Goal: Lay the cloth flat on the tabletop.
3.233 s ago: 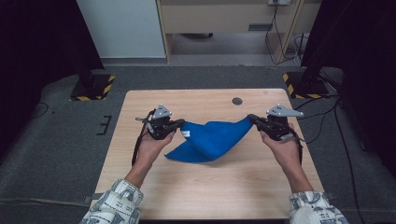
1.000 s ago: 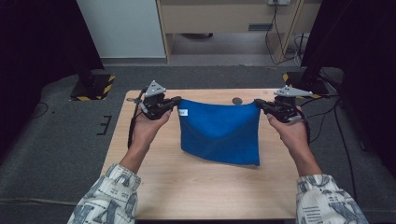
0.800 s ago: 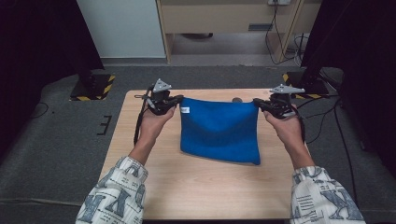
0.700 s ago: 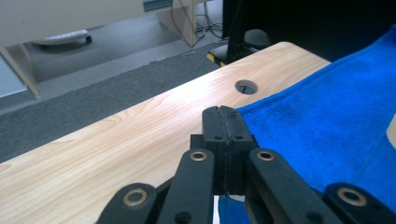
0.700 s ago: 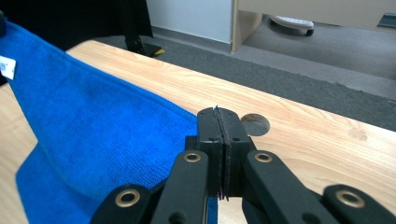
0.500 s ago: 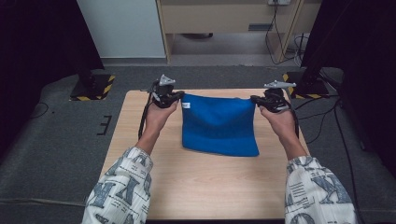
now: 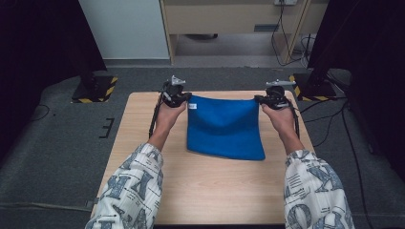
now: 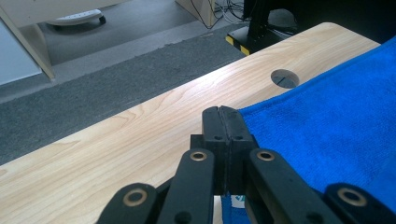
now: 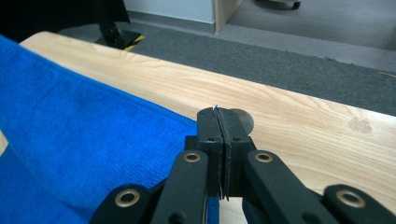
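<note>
A blue towel (image 7: 223, 126) lies spread on the wooden table (image 7: 210, 191), its far edge held up by both grippers. My left gripper (image 7: 184, 98) is shut on the towel's far left corner, next to a small white label (image 7: 192, 106). My right gripper (image 7: 260, 99) is shut on the far right corner. In the left gripper view the closed jaws pinch the blue towel (image 8: 327, 126) at its corner. In the right gripper view the closed jaws hold the blue towel (image 9: 79, 140) the same way. The near edge of the towel rests flat on the table.
A round cable hole (image 8: 285, 78) sits in the table near the far edge; the cable hole (image 9: 243, 120) is just behind the right jaws. Black stands with yellow-black striped bases (image 7: 93, 88) flank the table on the grey floor. A wooden cabinet (image 7: 229, 19) stands beyond.
The towel went from a crumpled bunch between the grippers to a spread sheet. Both grippers moved apart and toward the far edge, drawing the towel with them and lowering it onto the table.
</note>
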A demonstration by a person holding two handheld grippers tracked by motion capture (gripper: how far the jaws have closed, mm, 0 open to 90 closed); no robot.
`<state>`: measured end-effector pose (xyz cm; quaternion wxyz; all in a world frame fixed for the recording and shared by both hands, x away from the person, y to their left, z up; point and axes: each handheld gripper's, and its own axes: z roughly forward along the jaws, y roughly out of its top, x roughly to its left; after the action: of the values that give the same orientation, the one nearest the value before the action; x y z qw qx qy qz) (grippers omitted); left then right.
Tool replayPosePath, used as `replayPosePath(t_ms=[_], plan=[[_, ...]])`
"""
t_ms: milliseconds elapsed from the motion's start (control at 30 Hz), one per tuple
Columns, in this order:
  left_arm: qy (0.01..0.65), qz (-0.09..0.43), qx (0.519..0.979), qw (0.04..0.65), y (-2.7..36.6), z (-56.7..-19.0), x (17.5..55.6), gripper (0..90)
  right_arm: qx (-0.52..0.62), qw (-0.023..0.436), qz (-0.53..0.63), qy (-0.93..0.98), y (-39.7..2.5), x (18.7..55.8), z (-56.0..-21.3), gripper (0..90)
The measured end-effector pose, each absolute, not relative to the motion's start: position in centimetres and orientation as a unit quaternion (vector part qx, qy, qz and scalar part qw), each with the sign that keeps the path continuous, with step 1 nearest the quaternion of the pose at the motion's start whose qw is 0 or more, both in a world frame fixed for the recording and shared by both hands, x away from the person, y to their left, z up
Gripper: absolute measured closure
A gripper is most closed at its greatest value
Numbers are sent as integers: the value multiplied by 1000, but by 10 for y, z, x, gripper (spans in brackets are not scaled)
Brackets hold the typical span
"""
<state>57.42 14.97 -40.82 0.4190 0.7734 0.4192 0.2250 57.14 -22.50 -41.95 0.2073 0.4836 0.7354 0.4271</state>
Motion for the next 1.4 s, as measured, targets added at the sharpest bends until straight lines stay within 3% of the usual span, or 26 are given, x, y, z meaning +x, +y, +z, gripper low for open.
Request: replayPosePath(t_ms=[167, 233, 267, 333, 433, 500, 733, 833, 1133, 1400], plan=[[420, 224, 775, 415, 147, -408, 580, 900, 485, 207, 421, 738, -222, 577, -421, 865], [428, 230, 771, 413, 145, -409, 582, 840, 485, 217, 417, 737, -221, 578, -422, 696], [430, 233, 769, 412, 146, -409, 583, 727, 487, 219, 416, 736, -220, 579, -424, 594], [434, 240, 767, 408, 147, -407, 582, 634, 490, 242, 397, 737, -219, 578, -424, 435], [439, 237, 762, 413, 153, -404, 576, 539, 488, 250, 394, 737, -220, 573, -424, 362], [435, 234, 767, 410, 155, -402, 569, 532, 490, 247, 388, 741, -221, 568, -425, 331], [417, 238, 780, 401, 165, -411, 522, 523, 472, 235, 378, 761, -219, 532, -431, 310], [414, 232, 785, 399, 169, -420, 502, 525, 469, 224, 383, 764, -220, 515, -435, 341], [402, 215, 787, 416, 179, -446, 460, 538, 447, 211, 399, 772, -219, 477, -454, 583], [394, 191, 788, 432, 180, -471, 424, 536, 433, 198, 407, 779, -221, 447, -476, 699]])
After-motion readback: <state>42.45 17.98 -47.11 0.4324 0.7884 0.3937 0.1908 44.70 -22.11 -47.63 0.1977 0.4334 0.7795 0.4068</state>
